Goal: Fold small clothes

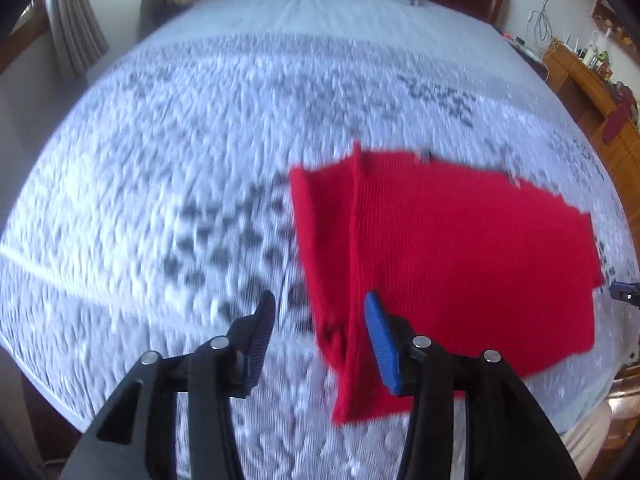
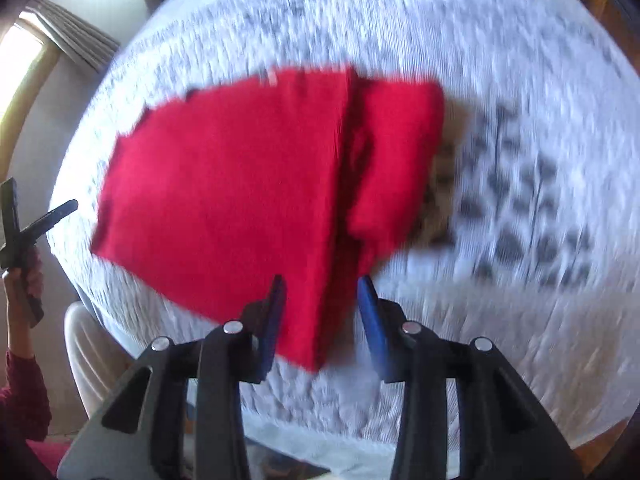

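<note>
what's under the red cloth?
The red cloth lies on the patterned bedspread, which shows all around it. One edge is folded over, so red layers sit beneath. Anything else under it is covered.

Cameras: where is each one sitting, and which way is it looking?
Left wrist: sits on the left gripper, looks down along its open fingers at the red cloth on the bed; no hand shows.
Right wrist: sits on the right gripper, looks down at the cloth; a hand and sleeve show far left.
Both share the cloth and bed.
</note>
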{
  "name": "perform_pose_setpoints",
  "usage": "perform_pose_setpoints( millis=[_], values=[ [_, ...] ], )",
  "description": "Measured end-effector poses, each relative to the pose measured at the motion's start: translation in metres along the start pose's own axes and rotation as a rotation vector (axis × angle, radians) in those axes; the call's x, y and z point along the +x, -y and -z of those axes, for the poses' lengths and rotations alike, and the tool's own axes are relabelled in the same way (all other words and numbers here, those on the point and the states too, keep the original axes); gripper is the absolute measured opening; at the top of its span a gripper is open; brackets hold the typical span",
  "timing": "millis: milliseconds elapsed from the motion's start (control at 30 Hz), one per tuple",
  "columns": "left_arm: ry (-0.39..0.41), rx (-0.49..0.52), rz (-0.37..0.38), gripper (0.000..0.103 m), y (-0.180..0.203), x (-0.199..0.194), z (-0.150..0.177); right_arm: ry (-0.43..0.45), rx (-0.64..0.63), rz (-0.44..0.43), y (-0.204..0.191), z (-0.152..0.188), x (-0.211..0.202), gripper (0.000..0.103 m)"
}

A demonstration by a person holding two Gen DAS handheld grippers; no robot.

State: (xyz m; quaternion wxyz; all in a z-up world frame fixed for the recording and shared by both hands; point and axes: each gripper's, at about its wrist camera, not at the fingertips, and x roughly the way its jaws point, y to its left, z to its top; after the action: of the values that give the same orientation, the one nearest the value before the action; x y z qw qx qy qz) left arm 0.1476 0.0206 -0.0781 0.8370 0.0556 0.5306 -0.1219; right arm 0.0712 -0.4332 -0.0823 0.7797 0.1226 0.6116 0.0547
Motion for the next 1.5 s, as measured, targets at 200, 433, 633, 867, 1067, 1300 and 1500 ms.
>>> perform_pose_setpoints(
  millis=[200,433,633,867,1067,1300,1500],
  values=[
    [-0.042,-0.006,0.002,0.048,0.034,0.067,-0.074,0.008,0.049,0.014,0.017,-0.082,0.038,0.040],
    [-0.141,-0.036,0.027,0.030,0.031,0.142,-0.096,-0.052,0.132,-0.022,0.043,-0.130,0.093,0.041],
    [-0.138,-0.040,0.078,0.005,0.026,0.152,-0.105,-0.033,0.104,-0.078,0.041,-0.146,0.099,0.004],
    [-0.140,-0.024,0.045,0.005,0.022,0.163,-0.100,-0.029,0.173,-0.017,0.067,-0.138,0.109,0.003],
    [-0.135,0.001,-0.014,0.014,0.031,0.148,-0.101,-0.011,0.168,0.003,0.060,-0.132,0.091,0.015],
    [-0.081,0.007,-0.004,0.034,0.040,0.087,-0.075,0.042,0.173,-0.015,0.047,-0.087,0.034,0.043],
    [-0.081,0.059,0.044,0.036,0.069,0.059,-0.033,-0.005,0.204,-0.041,0.043,-0.020,0.015,0.066]
  ],
)
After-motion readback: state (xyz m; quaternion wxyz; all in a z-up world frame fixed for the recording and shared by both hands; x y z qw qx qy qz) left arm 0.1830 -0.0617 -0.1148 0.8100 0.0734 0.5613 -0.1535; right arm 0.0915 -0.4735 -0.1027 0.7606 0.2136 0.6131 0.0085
